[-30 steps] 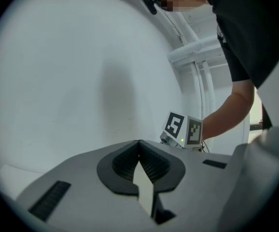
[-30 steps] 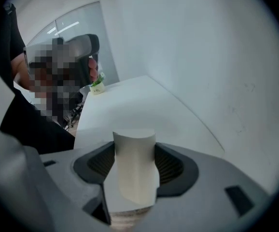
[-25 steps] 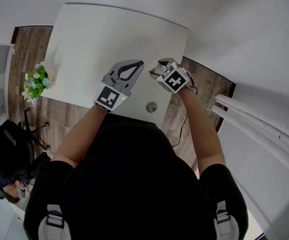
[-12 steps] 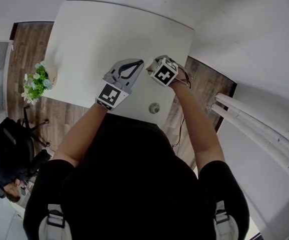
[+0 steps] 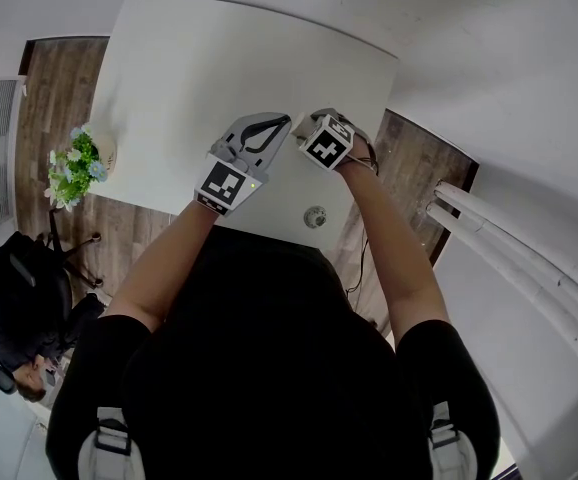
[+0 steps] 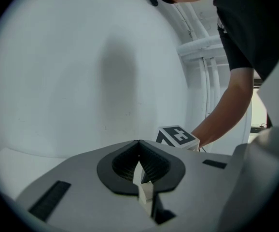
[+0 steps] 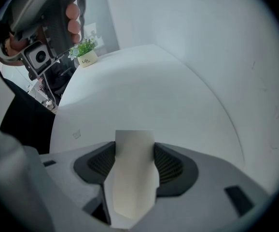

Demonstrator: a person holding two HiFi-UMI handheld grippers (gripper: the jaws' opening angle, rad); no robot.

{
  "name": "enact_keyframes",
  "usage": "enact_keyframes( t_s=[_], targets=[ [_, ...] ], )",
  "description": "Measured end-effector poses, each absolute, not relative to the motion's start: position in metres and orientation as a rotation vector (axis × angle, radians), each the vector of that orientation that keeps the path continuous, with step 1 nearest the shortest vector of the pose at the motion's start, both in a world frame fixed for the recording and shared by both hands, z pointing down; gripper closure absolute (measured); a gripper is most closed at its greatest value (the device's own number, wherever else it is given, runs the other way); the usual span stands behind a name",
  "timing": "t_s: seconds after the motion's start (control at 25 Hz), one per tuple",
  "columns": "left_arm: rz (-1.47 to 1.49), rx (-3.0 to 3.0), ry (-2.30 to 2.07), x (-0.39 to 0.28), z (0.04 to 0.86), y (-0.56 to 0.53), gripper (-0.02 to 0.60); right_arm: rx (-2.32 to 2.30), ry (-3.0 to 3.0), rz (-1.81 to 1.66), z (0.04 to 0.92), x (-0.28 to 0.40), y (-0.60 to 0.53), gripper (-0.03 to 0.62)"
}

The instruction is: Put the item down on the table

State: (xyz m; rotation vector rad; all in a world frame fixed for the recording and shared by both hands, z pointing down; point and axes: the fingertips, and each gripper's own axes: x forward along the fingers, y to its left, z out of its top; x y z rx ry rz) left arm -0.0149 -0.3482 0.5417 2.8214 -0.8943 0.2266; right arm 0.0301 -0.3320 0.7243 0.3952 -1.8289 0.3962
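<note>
Flowers (image 7: pixel 85 47) in pot (image 7: pixel 88 60) on table (image 7: pixel 154 91); white item (image 7: pixel 132 187) in right gripper (image 7: pixel 134 146)

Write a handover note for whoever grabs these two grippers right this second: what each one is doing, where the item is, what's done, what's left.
Right gripper: shut on a pale flat item, held over the near right part of the white table.
Left gripper: jaws shut tip to tip, close beside the right one. A pale sliver shows behind the tips; I cannot tell what it is.
Done: the item is over the table.
Left: lower it onto the tabletop, open the right jaws, draw back.
The potted plant sits at the table's left edge, well out of the way.
</note>
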Motion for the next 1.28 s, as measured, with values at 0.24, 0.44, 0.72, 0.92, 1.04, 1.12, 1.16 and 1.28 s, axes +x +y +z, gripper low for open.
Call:
enact_keyframes(
  t_s=[0.24,0.44,0.72,0.92,1.04,1.12,1.16,1.28],
  targets=[
    [0.228,2.807,-0.891,-0.018,0.546,-0.353,0.588,0.386,-1.802,0.398,0.739,0.03,-0.33,0.336],
    [0.236,2.798,-0.898,-0.019,0.548,-0.354,0.588,0.405,-1.811,0.4,0.748,0.032,-0.331,0.336],
    [0.244,2.776,-0.904,-0.024,0.55,-0.347,0.588,0.438,-1.843,0.429,0.743,0.028,-0.328,0.324],
    [0.256,2.788,-0.924,-0.024,0.544,-0.345,0.588,0.518,-1.911,0.445,0.72,0.029,-0.333,0.31],
    [0.26,2.798,-0.933,-0.021,0.536,-0.341,0.588,0.568,-1.943,0.478,0.703,0.034,-0.333,0.31],
    [0.275,2.795,-0.943,-0.02,0.532,-0.338,0.588,0.606,-1.978,0.503,0.692,0.038,-0.332,0.31],
    [0.28,2.792,-0.946,-0.019,0.531,-0.336,0.588,0.631,-1.999,0.52,0.684,0.039,-0.331,0.31],
    [0.275,2.794,-0.949,-0.017,0.523,-0.328,0.588,0.702,-2.072,0.526,0.656,0.046,-0.329,0.31]
  ],
)
